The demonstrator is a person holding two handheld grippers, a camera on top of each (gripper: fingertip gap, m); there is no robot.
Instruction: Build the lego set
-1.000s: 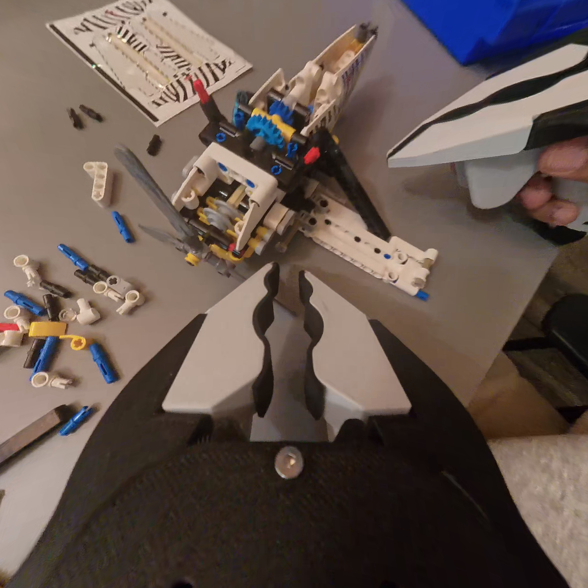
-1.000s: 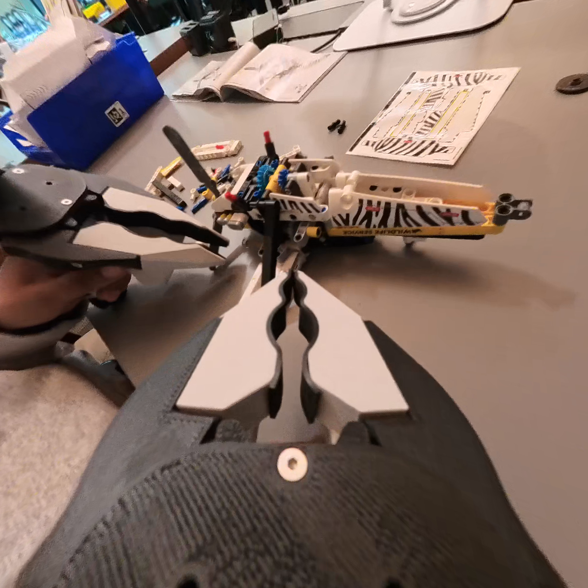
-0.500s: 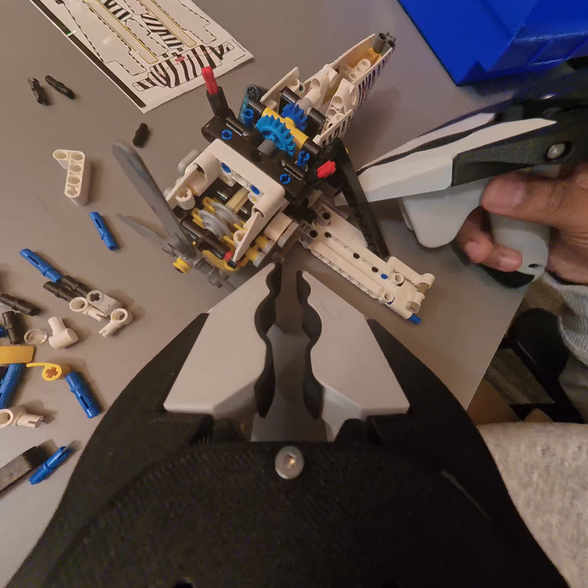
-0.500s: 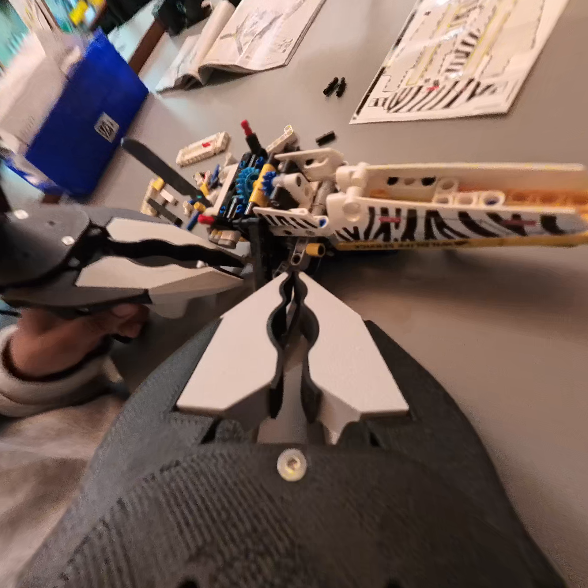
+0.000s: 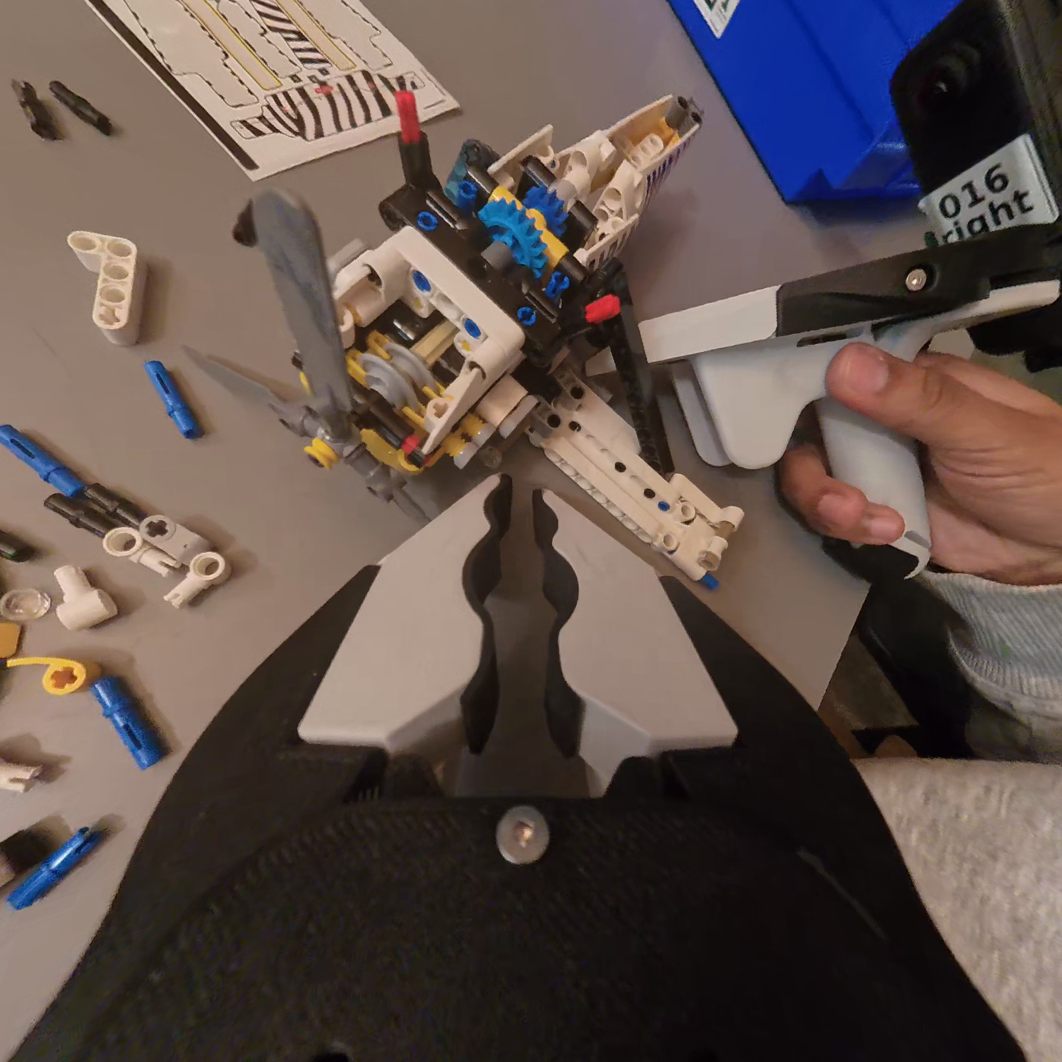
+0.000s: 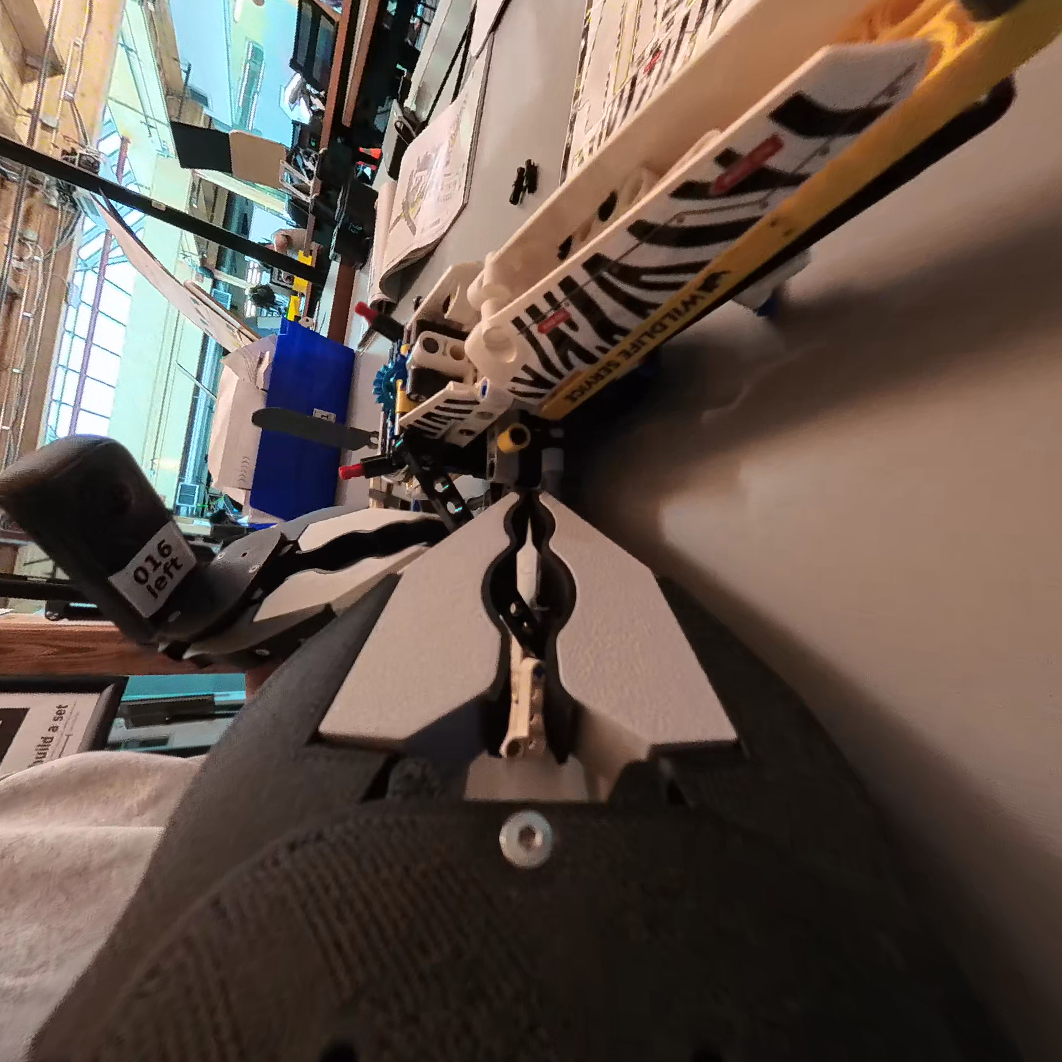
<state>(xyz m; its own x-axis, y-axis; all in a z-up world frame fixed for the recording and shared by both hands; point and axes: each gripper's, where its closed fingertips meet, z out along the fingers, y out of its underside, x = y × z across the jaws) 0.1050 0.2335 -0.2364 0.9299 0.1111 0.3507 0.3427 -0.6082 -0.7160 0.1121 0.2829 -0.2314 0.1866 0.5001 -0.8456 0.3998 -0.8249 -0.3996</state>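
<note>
The partly built zebra-striped plane model (image 5: 460, 322) sits on the grey table (image 5: 258, 517), with a grey propeller (image 5: 299, 304) and a white wing (image 5: 620, 477). My left gripper (image 5: 520, 491) hovers just in front of the nose, jaws a narrow gap apart and empty. My right gripper (image 6: 528, 503), rolled on its side, is shut on the model's black strut (image 6: 520, 615), and a white beam (image 6: 526, 707) shows between the fingers. In the left wrist view it (image 5: 646, 342) comes in from the right, at the strut (image 5: 632, 373). The striped fuselage (image 6: 632, 276) fills the upper right.
Loose blue, black and white pins and connectors (image 5: 115, 546) and a white L-beam (image 5: 112, 281) lie to the left. A sticker sheet (image 5: 276, 74) lies behind the model, with a blue bin (image 5: 804, 86) at the back right. The table edge (image 5: 845, 632) runs close on the right. An open booklet (image 6: 437, 189) lies farther back. About 6 cm separates my left fingertips from my right.
My right gripper has moved in from the right, rolled onto its side and closed on the black strut. My left gripper has edged closer to the model's nose.
</note>
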